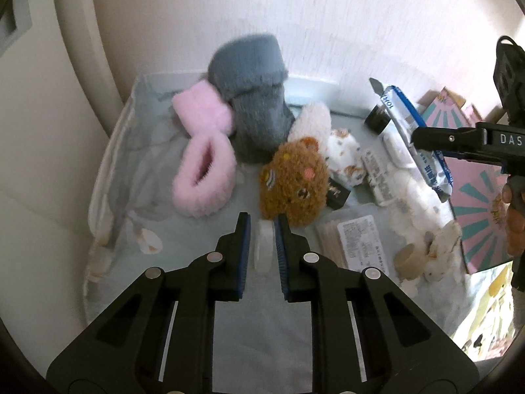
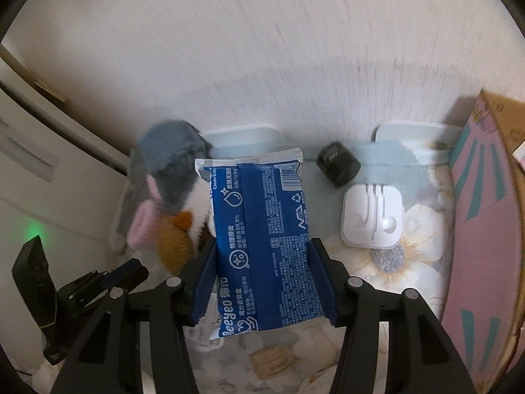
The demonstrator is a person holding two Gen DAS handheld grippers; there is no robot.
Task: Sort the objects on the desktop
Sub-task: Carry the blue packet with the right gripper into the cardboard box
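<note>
On the floral cloth [image 1: 197, 295] clutter remains unsorted around the brown bear [image 1: 293, 184]; my right gripper [image 2: 262, 259] clamps the wipes pack [image 2: 262, 229], my left gripper [image 1: 262, 229] a white roll [image 1: 263, 249].

On the bench [image 1: 183, 233], the rolled sock [image 1: 252, 88] stands at the back near the wall, the fluffy band [image 1: 203, 177] left of it and the plush bear [image 1: 295, 180] in front. Right of the bear lie small packets [image 1: 377, 177]. The wipes pack [image 2: 262, 239] (held off the bench) sits left of the earphone case [image 2: 370, 216], with a small jar [image 2: 338, 164] behind that case.
</note>
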